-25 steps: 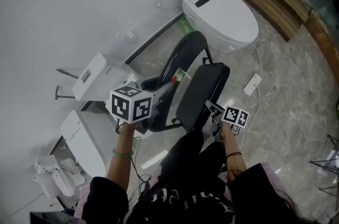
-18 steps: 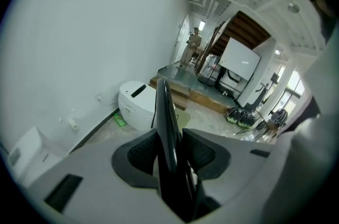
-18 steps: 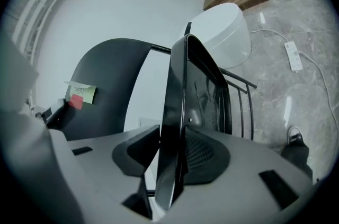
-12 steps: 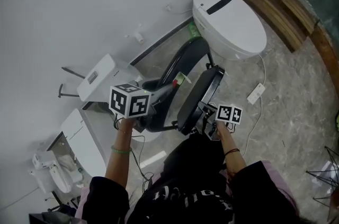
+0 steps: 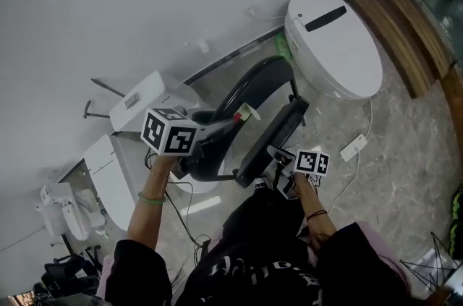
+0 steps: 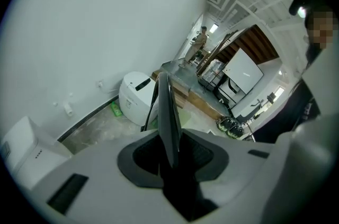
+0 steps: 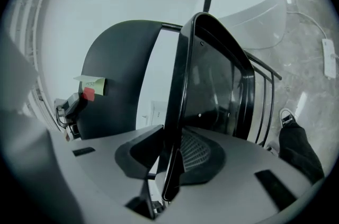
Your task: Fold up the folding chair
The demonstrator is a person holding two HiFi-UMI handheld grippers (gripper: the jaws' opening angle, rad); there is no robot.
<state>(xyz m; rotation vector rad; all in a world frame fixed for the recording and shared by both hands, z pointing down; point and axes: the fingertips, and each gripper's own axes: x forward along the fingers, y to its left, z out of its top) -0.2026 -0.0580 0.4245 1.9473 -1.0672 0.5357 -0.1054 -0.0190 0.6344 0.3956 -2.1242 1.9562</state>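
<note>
folding chair: black folding chair (image 5: 278, 125), centre of the head view, standing on the marble floor (image 5: 405, 145) between the person's legs and the white toilet (image 5: 333, 44) at upper right.
backrest: curved dark backrest (image 5: 242, 87), left of the seat, upright; a yellow sticky note (image 5: 246, 111) with a red tab is on it.
seat: seat (image 5: 264, 145) tipped up steep, almost edge-on, close to the backrest, with a narrow gap between them.
left gripper: left gripper (image 5: 231, 119) comes in from centre left, marker cube at the wrist end. Tongs have just been closing, with the thin backrest edge between them and pads on both faces: clenched on the backrest beside the note.
right gripper: right gripper (image 5: 269, 151), lower centre, at the seat's near end. Tongs have just been closing, with the seat's black rim between the pads: clamped on the seat.
person: dark clothes at the bottom of the frame, green wristband (image 5: 148, 198) on the left wrist.
surroundings: plain white wall (image 5: 145, 1) across the upper left; white box (image 5: 141, 98) against it at centre left; white power strip (image 5: 354, 147) with its cable on the floor right of the chair; wooden step (image 5: 412, 22) at upper right.
</note>
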